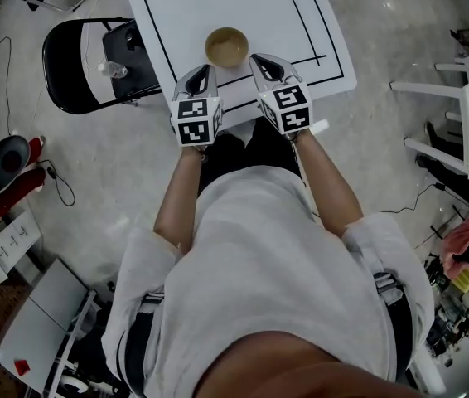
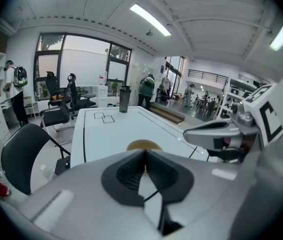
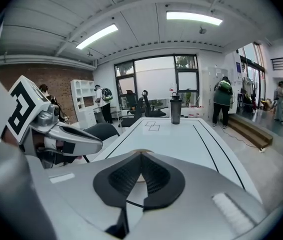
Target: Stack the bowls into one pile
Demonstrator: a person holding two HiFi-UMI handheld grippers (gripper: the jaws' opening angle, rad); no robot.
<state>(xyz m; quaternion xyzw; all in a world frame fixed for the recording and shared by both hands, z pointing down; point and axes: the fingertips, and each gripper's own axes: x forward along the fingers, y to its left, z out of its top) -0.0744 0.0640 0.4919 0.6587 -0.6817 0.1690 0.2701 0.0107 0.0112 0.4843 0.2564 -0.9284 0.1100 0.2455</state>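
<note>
One tan bowl (image 1: 226, 48) sits on the white table (image 1: 259, 7), close to the table's near edge and just inside a black line taped on the top. Whether more than one bowl is nested there cannot be told. Nearer the person than the bowl, the two tongs flank it: the left gripper (image 1: 204, 73) just short of it and to its left, the right gripper (image 1: 263, 63) just short of it and to its right. Neither touches the bowl.

Both tongs have their jaws together with nothing between them, the dark pads meeting along one seam in each gripper view.

Left of the bowl, off the table, stands a black folding chair (image 1: 77, 65) with a clear bottle (image 1: 114, 70) on its seat.

Only the head view gives the bowl whole, from above. The left gripper view shows just its far rim peeking over the closed jaws, with the right gripper off to the side. The gripper views add what the head view leaves out: a dark tumbler (image 3: 175, 109) at the table's end beyond the bowl, and, further off, large windows, office chairs and standing people.
</note>
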